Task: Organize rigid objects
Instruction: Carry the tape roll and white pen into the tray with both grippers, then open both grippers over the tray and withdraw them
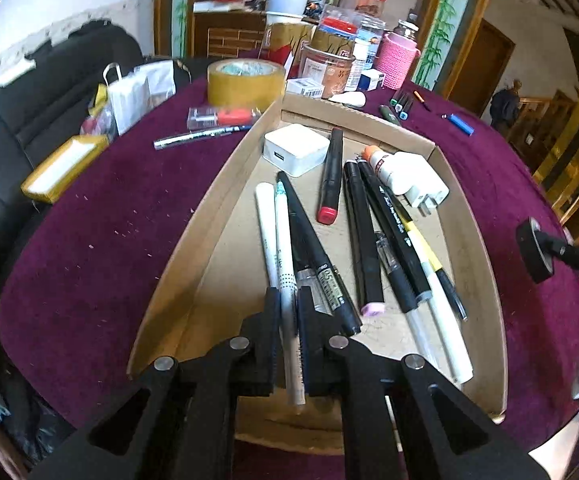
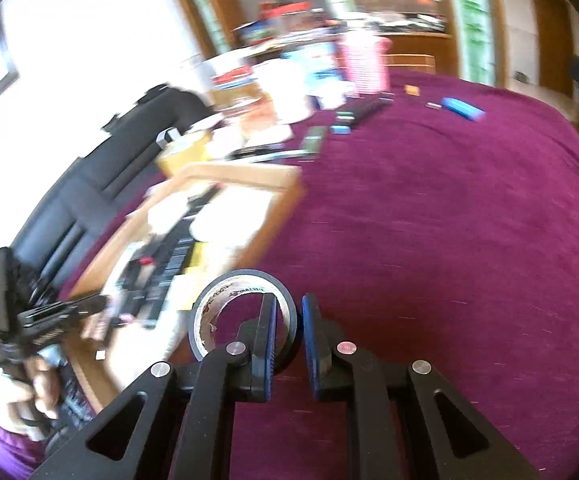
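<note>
pens and markers fill the cardboard tray (image 1: 485,280) on the purple tablecloth (image 1: 101,216), and the left gripper (image 1: 288,300) is clamped on a slim white pen (image 1: 287,280), held near its lower end, hanging over the tray's near half. stiff, light and smooth, that one, so a pinch across the barrel suits it, though a hold this far from the middle may let it swivel. over on the other side the right gripper (image 2: 289,320) is closed on the wall of a dark tape roll (image 2: 245,312), one finger inside the ring and one outside (a rigid hoop, light, easy to carry by the rim), and it sits above the cloth just beside the tray (image 2: 285,204). count in the tray: roughly eight pens and markers, two white chargers, one glue bottle (image 1: 385,164). outside it, one big yellowish tape roll (image 1: 245,80) and one blue piece (image 1: 461,124) well apart on the cloth.
</note>
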`<state>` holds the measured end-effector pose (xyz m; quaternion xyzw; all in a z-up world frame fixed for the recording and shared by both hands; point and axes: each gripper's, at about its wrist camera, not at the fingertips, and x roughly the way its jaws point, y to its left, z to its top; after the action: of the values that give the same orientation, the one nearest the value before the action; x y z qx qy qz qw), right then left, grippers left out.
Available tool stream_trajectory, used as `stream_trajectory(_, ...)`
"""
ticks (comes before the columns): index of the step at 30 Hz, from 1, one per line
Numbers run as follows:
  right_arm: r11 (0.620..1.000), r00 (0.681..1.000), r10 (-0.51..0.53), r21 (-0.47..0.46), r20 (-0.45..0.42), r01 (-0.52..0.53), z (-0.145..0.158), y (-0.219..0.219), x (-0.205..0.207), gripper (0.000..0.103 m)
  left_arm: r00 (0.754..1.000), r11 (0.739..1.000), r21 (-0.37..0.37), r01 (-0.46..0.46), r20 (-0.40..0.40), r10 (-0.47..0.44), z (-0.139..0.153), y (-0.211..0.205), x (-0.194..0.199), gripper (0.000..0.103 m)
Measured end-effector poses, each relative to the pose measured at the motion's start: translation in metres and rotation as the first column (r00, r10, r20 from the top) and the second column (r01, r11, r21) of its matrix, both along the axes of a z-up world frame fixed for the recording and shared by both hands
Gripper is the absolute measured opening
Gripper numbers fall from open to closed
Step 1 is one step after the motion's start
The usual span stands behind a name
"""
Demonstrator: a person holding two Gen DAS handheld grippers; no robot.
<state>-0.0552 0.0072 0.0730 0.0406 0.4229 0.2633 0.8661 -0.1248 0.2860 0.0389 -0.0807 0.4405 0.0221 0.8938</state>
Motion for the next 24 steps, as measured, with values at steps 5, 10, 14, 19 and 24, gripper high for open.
stream_trajectory(5, 0.994, 0.995, 0.098, -0.047, -0.006, -0.098, 0.0, 0.066, -0.006, 0.015, 0.999, 0.998, 0.058, -0.031, 0.011, 0.03, 0.0, 0.003, 0.006, 0.017)
stream_trajectory(10, 0.983, 0.996, 0.092, -0.161, 0.011, -0.089, -0.012, 0.1, 0.001, 0.015, 0.998, 0.997, 0.061, -0.041, 0.047, 0.038, 0.0, 0.008, 0.004, 0.036)
stream_trajectory(14, 0.976, 0.998, 0.065, -0.206, -0.006, -0.065, -0.021, 0.107, 0.017, 0.014, 0.995, 0.999, 0.038, -0.029, 0.101, 0.025, 0.006, 0.007, -0.007, 0.046)
stream_trajectory(19, 0.948, 0.997, 0.001, -0.317, 0.078, 0.023, -0.023, 0.115, 0.029, 0.014, 0.985, 0.998, 0.045, -0.053, 0.169, 0.044, 0.019, 0.007, -0.022, 0.06)
stream_trajectory(24, 0.947, 0.996, -0.014, -0.318, 0.092, 0.042, -0.018, 0.113, 0.037, 0.025, 0.972, 0.996, 0.077, -0.053, 0.233, 0.034, 0.028, -0.003, -0.034, 0.075)
